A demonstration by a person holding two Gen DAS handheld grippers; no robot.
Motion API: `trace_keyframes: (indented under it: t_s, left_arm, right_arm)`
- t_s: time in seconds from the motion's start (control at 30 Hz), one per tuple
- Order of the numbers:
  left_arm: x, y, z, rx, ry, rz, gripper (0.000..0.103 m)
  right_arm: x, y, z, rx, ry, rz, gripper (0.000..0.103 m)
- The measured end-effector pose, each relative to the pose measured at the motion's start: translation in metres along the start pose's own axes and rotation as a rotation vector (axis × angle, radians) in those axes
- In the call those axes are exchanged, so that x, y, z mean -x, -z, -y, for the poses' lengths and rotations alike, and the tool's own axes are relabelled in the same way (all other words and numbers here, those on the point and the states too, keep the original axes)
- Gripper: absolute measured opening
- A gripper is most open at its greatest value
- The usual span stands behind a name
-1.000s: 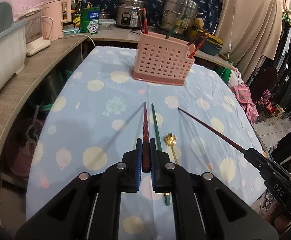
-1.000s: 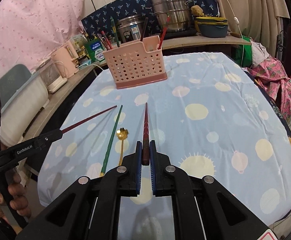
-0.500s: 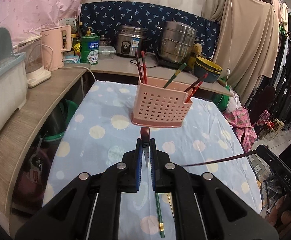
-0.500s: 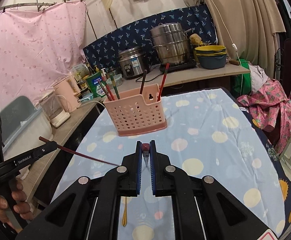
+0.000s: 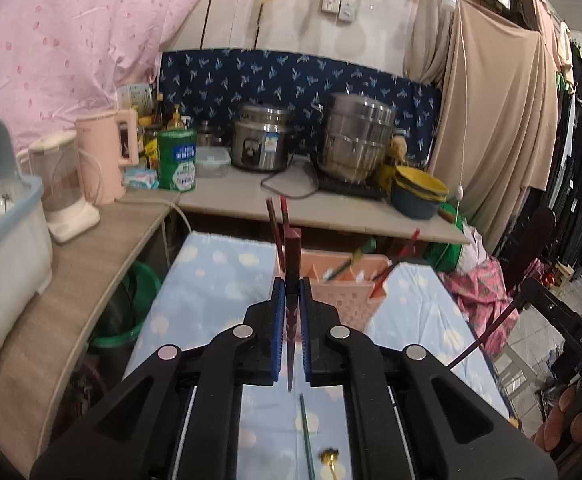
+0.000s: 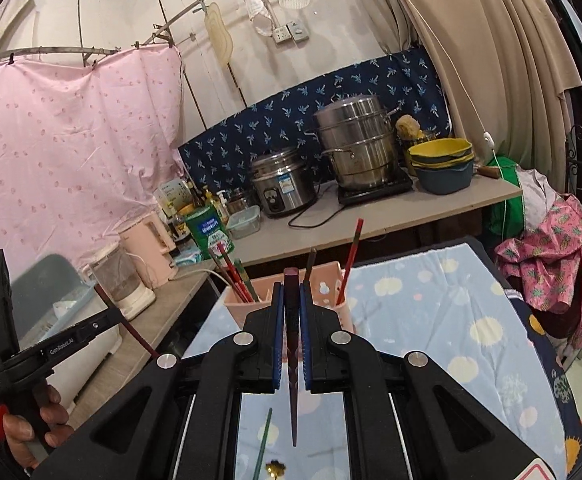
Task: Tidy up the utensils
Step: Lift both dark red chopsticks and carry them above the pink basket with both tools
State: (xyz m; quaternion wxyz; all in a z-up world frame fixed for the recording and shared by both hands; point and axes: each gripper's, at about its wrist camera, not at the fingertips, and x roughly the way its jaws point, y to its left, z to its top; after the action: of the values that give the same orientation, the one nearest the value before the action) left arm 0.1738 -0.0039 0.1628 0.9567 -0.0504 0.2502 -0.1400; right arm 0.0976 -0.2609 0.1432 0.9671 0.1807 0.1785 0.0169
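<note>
My left gripper [image 5: 291, 288] is shut on a dark red chopstick [image 5: 291, 264], held upright with its tip pointing down. My right gripper [image 6: 291, 292] is shut on a second dark red chopstick [image 6: 291, 352], also tip down. Both are raised above the table, short of the pink perforated utensil basket [image 5: 351, 300], which also shows in the right wrist view [image 6: 247, 312] and holds several chopsticks. A green chopstick [image 5: 306, 436] and a gold spoon [image 5: 329, 458] lie on the tablecloth below. The left gripper [image 6: 109, 314] appears at the left of the right wrist view.
The table has a light blue dotted cloth [image 6: 431, 320]. Behind it a counter carries a rice cooker [image 5: 261, 144], a steel steamer pot [image 5: 357, 136], bowls [image 5: 419, 196], a kettle [image 5: 105, 160] and a blender [image 5: 61, 184]. A white bin [image 5: 3, 248] stands at left; hanging clothes at right.
Both grippers have lifted their chopsticks off the cloth, swung them from lying forward to upright with tips down, and moved closer to the basket.
</note>
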Motion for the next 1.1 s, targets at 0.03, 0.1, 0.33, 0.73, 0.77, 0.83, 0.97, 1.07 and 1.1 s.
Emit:
trace_keyframes:
  t_s: [0.03, 0.1, 0.33, 0.73, 0.77, 0.83, 0.97, 1.07, 1.1]
  left_arm:
    - [-0.001, -0.007, 0.0, 0.001, 0.0, 0.013, 0.007]
    - [-0.003, -0.025, 0.0, 0.002, -0.005, 0.049, 0.007]
    - [-0.015, -0.079, 0.007, -0.008, -0.013, 0.153, 0.007]
    - [-0.067, -0.115, 0.018, -0.024, 0.012, 0.211, 0.007]
    - [-0.076, -0.112, 0.018, -0.025, 0.009, 0.197, 0.007]
    - [-0.091, -0.105, 0.015, -0.02, 0.004, 0.169, 0.007]
    - [-0.119, -0.084, 0.008, -0.009, -0.002, 0.097, 0.007]
    - [-0.133, -0.072, 0.002, 0.011, -0.001, 0.049, 0.007]
    - [-0.137, -0.069, 0.0, 0.016, -0.002, 0.037, 0.007]
  right_arm:
    - [-0.003, -0.008, -0.002, 0.007, -0.001, 0.02, 0.007]
    - [-0.009, -0.024, -0.008, 0.017, -0.005, 0.053, 0.007]
    - [-0.037, -0.076, -0.021, 0.016, -0.023, 0.16, 0.007]
    - [-0.103, -0.104, -0.021, -0.012, -0.008, 0.197, 0.007]
    - [-0.11, -0.102, -0.019, -0.015, -0.003, 0.185, 0.007]
    - [-0.122, -0.095, -0.014, -0.025, 0.002, 0.156, 0.007]
    - [-0.14, -0.075, -0.004, -0.039, 0.01, 0.093, 0.007]
    - [-0.15, -0.062, -0.001, -0.037, 0.02, 0.055, 0.007]
    - [-0.154, -0.058, 0.0, -0.037, 0.021, 0.042, 0.007]
